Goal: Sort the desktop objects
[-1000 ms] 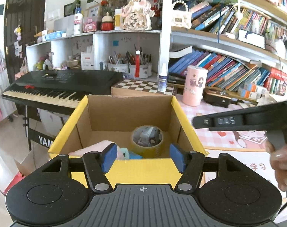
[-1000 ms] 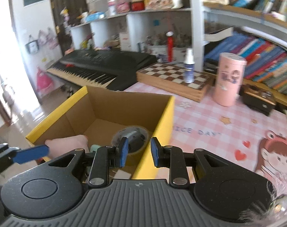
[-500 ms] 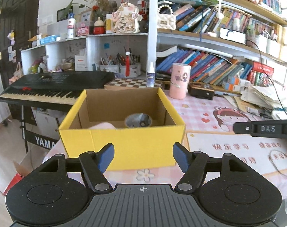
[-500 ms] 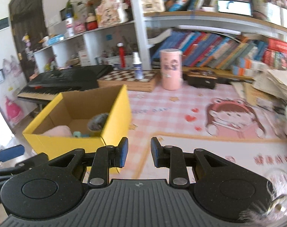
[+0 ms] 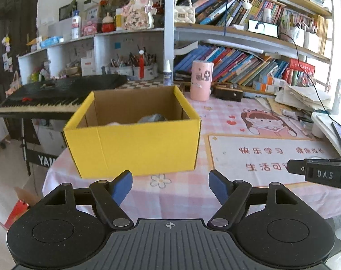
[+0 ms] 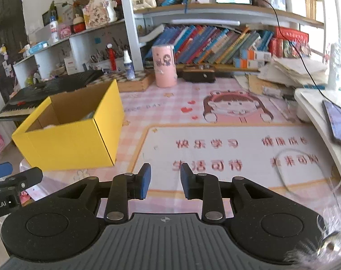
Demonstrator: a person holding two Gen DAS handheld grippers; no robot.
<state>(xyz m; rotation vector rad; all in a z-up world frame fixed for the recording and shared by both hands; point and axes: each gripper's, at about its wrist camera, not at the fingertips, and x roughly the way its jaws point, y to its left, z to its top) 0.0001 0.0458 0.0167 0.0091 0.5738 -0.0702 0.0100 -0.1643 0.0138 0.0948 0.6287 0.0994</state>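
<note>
Pulled back from above the yellow box, now sitting far-left on the desk, partly filled. Light, stiff cardboard; best gripped at a wall rim. Left tongs opening, empty; right tongs nearly clenched, parting slightly, empty.

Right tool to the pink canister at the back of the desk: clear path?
Probably yes. The right tool holds nothing, and only bare mat lies between it and the pink canister; the yellow box sits off to the side.
</note>
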